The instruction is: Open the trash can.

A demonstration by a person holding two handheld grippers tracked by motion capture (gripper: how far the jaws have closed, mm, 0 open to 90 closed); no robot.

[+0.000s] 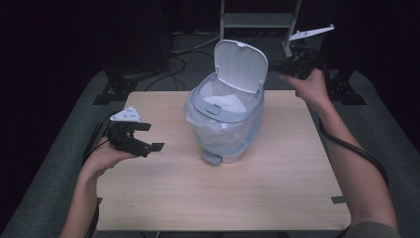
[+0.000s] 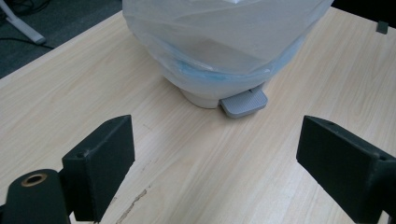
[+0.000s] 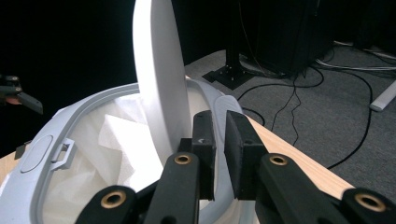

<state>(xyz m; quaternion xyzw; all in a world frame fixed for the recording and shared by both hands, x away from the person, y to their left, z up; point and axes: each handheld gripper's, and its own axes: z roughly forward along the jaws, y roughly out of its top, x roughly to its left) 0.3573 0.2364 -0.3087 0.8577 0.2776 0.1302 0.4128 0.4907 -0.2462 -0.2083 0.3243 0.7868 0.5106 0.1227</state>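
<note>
Two grippers: left gripper (image 1: pixel 148 136) jaws wide apart, low over tabletop (image 1: pixel 223 198), bin (image 1: pixel 225 119) pedal (image 2: pixel 243 103) just ahead; right gripper (image 3: pixel 219 140) jaws nearly together, empty, beside raised lid (image 3: pixel 156 79).

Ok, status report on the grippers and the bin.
Left gripper open, low over table, facing pedal. Right gripper shut, empty, behind raised lid. Bin bagged, lid up. Nothing in the way.

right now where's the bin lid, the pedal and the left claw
lid (image 1: pixel 242 64), high view, middle of the raised lid's inner face
pedal (image 2: pixel 244 102), left gripper view, top of the grey foot plate
left claw (image 1: pixel 148 136), high view, gap midway between its two open tips
</note>
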